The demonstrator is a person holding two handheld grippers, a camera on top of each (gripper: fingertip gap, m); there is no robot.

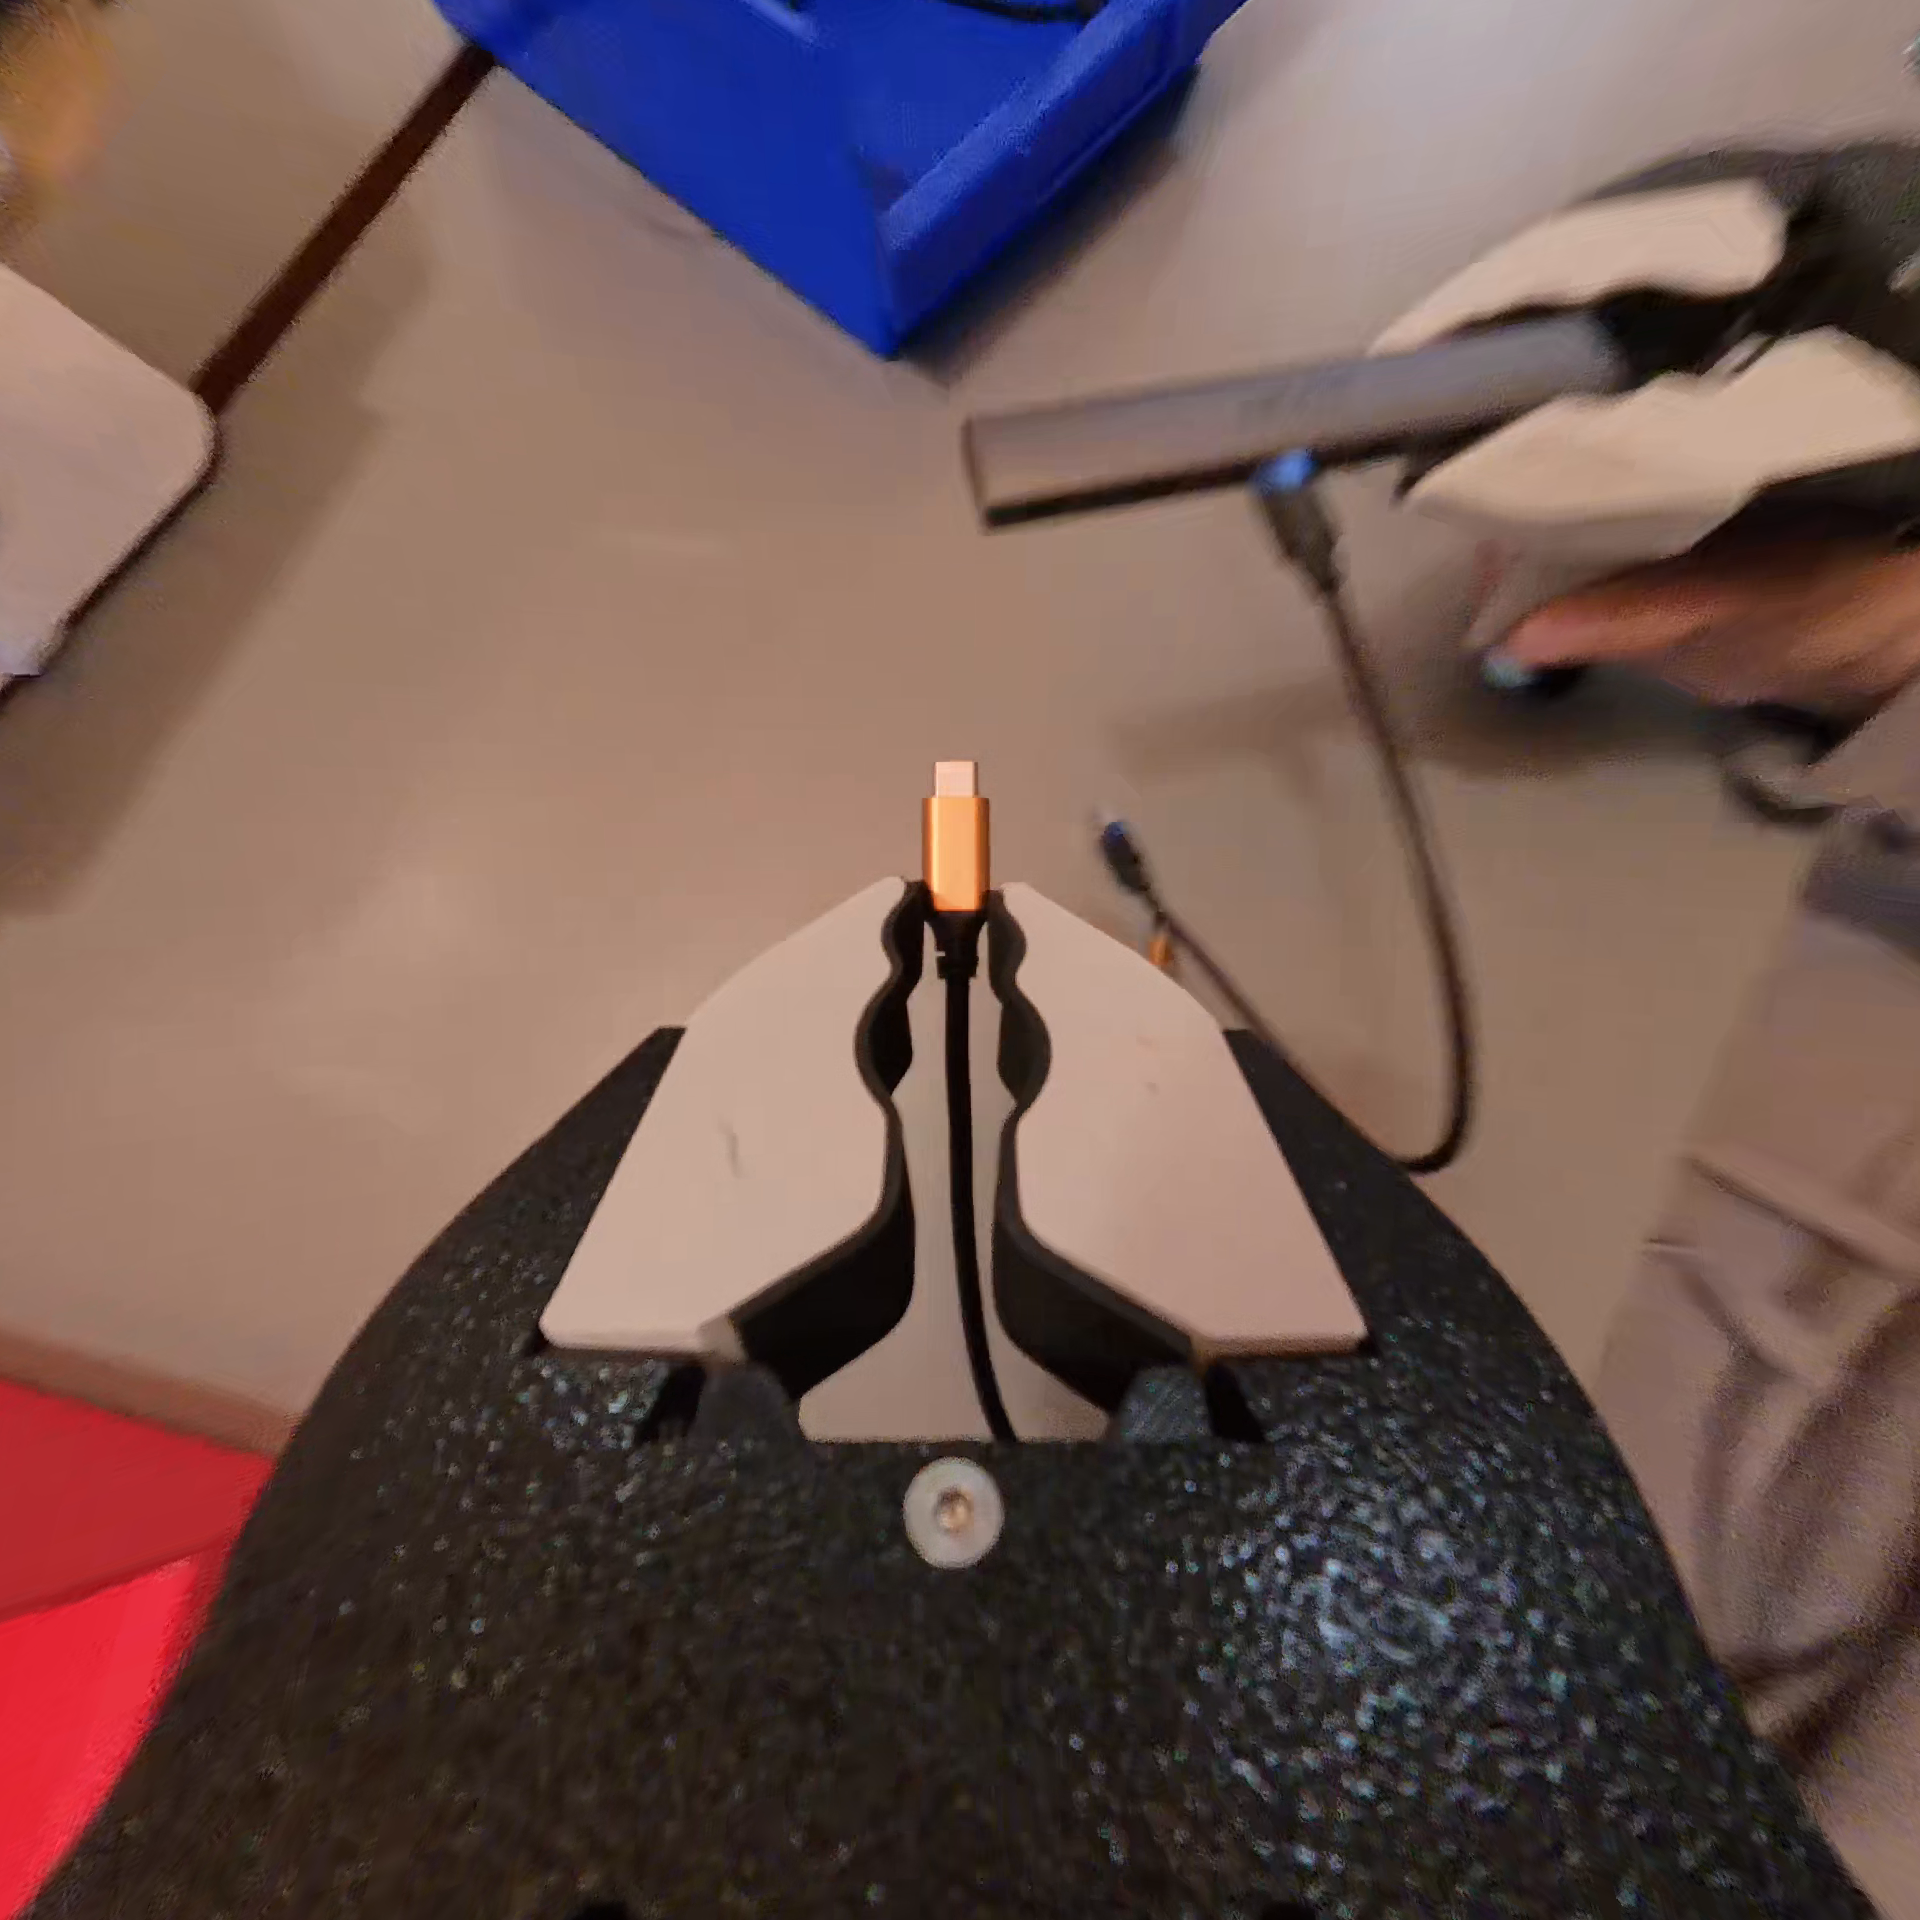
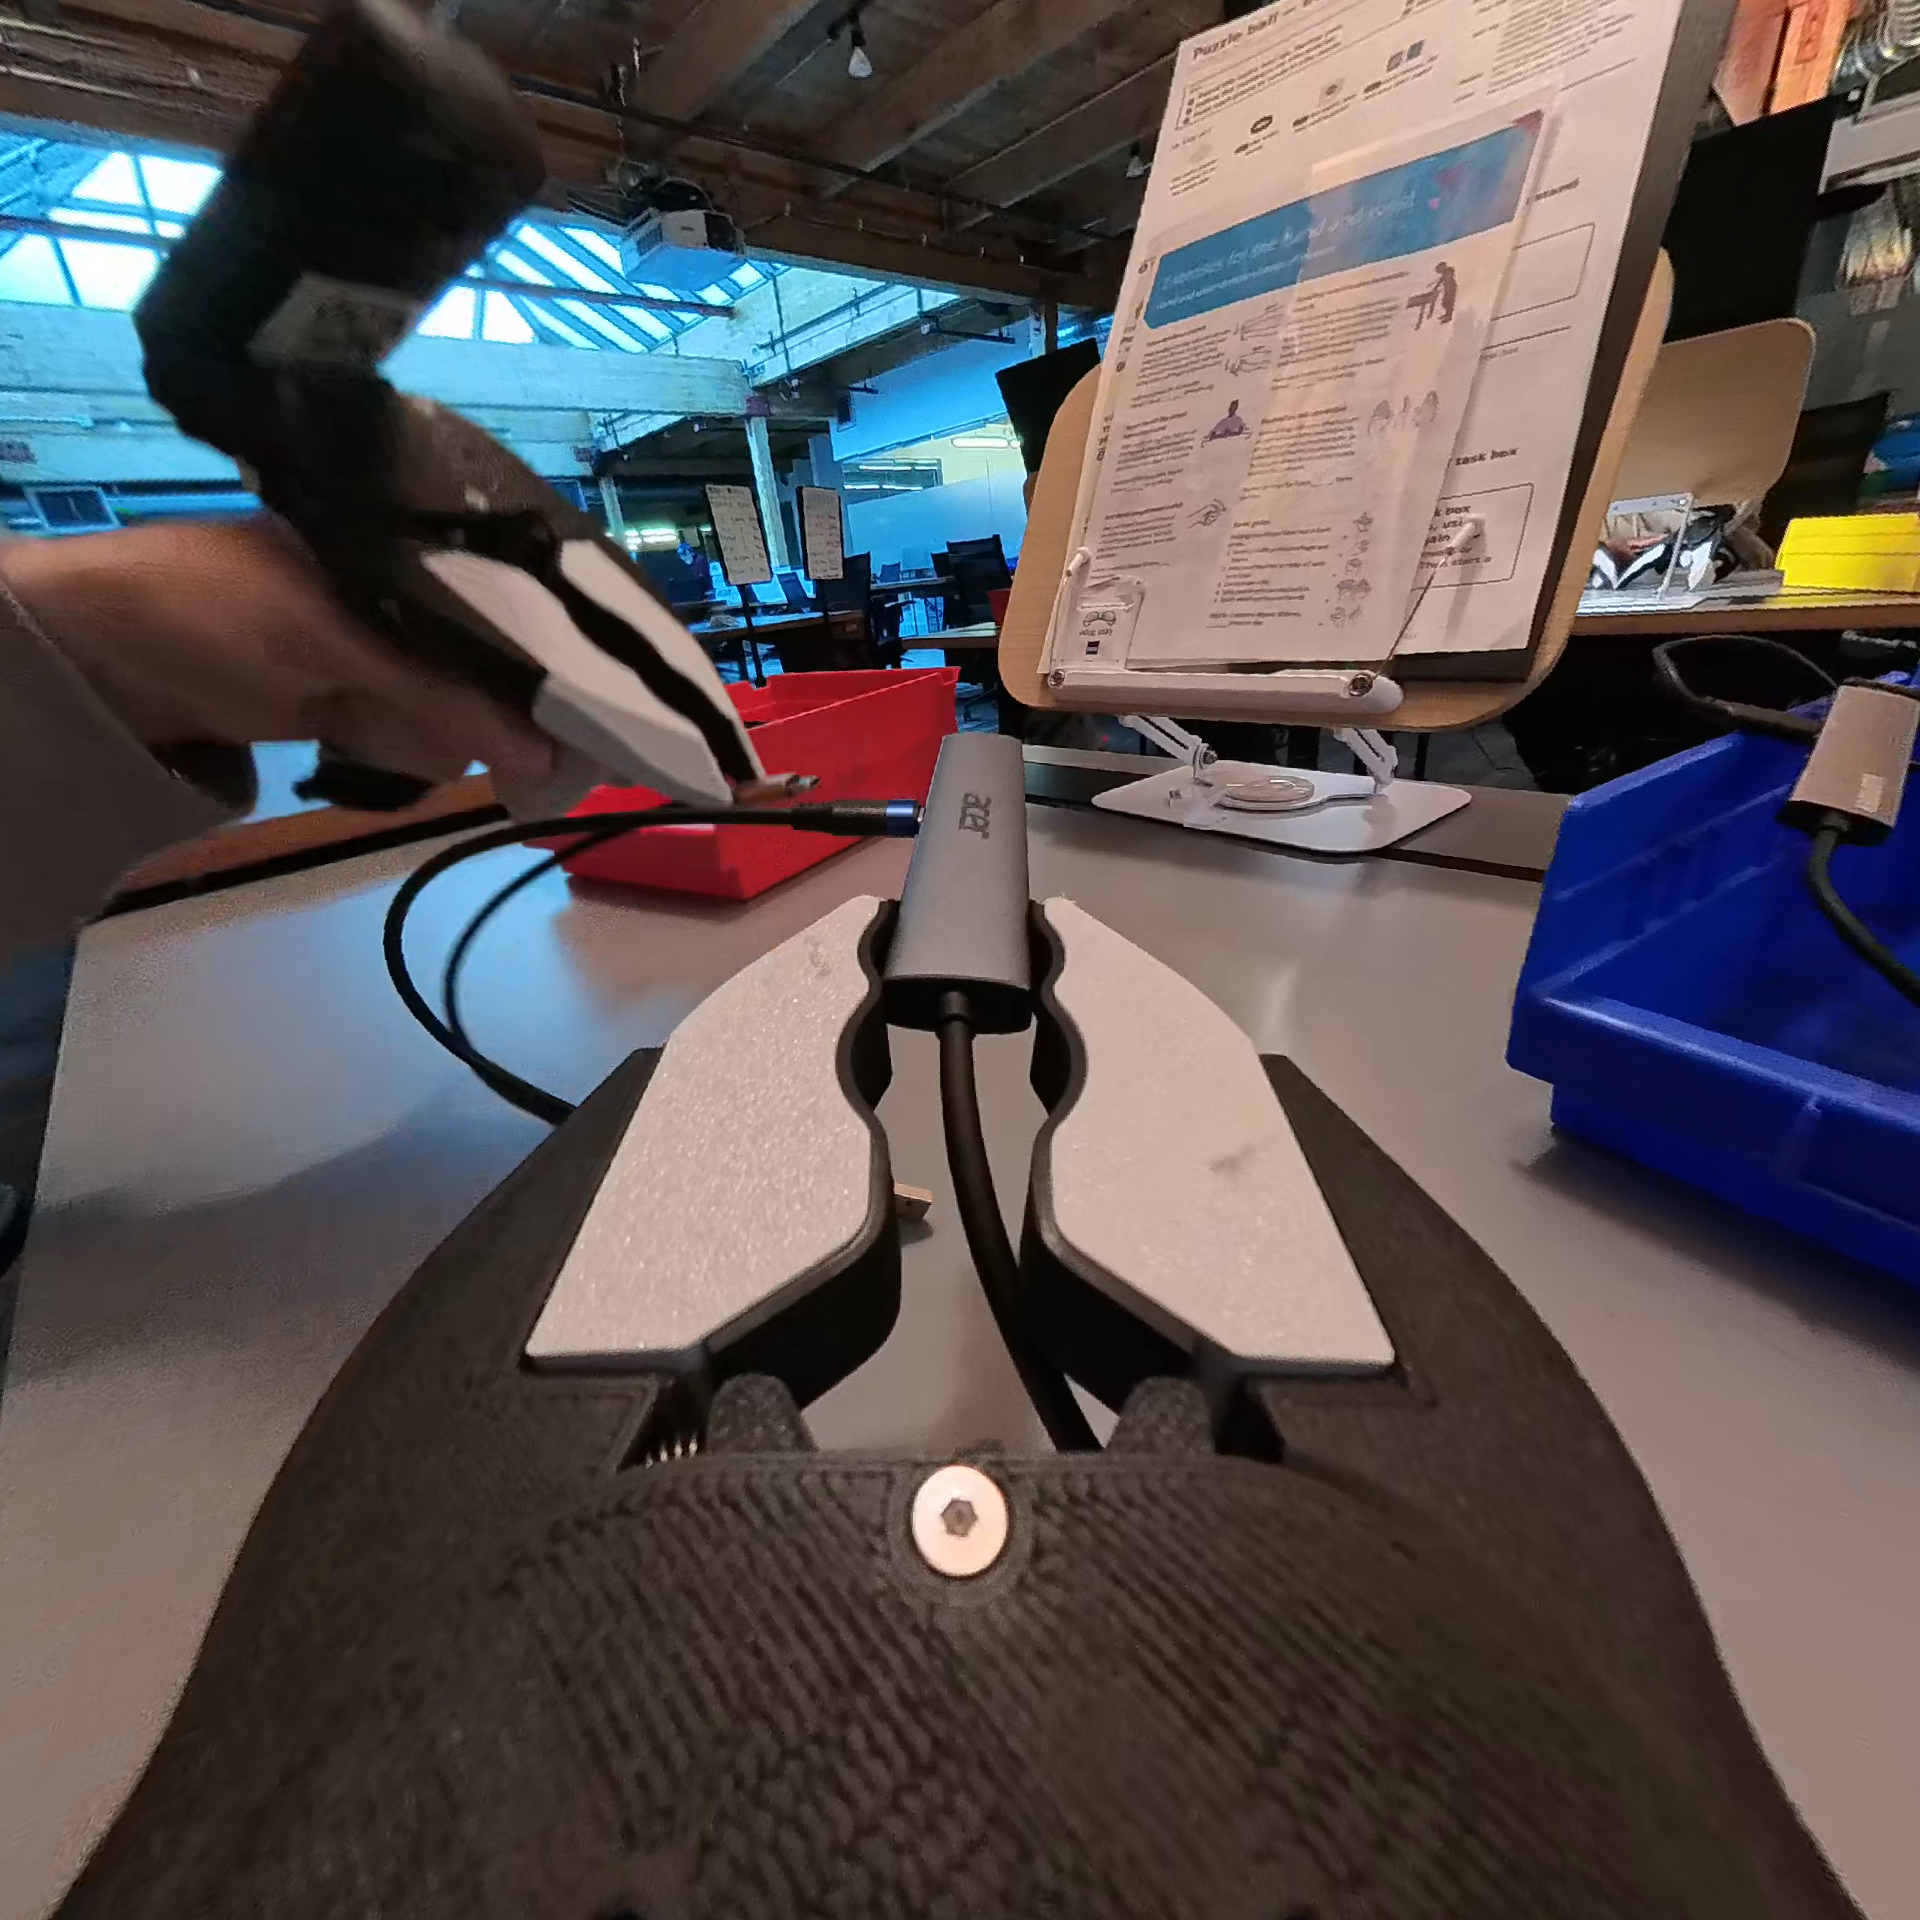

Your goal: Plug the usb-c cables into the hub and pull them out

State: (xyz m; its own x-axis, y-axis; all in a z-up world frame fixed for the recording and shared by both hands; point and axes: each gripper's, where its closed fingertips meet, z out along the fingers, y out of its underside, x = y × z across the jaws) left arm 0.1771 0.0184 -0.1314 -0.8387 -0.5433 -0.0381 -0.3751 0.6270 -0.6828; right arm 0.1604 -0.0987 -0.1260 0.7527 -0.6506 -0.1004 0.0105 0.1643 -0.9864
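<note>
My left gripper (image 1: 954,894) is shut on an orange USB-C plug (image 1: 954,847) whose black cable runs back between the fingers; the plug's metal tip points forward in free air. My right gripper (image 2: 961,914) is shut on the near end of a grey hub (image 2: 964,862) and holds it above the table. The hub (image 1: 1278,426) shows at the upper right of the left wrist view, with a blue-collared plug (image 1: 1283,480) in its side. That plug (image 2: 883,816) and its looping black cable show in the right wrist view. The left gripper (image 2: 764,779) is just left of the hub there.
A blue bin (image 1: 862,135) stands on the grey table beyond the hub; in the right wrist view the blue bin (image 2: 1704,997) holds another grey hub (image 2: 1860,769). A red bin (image 2: 821,769) sits behind. A document stand (image 2: 1340,416) is at the back. A loose blue plug (image 1: 1122,847) lies on the table.
</note>
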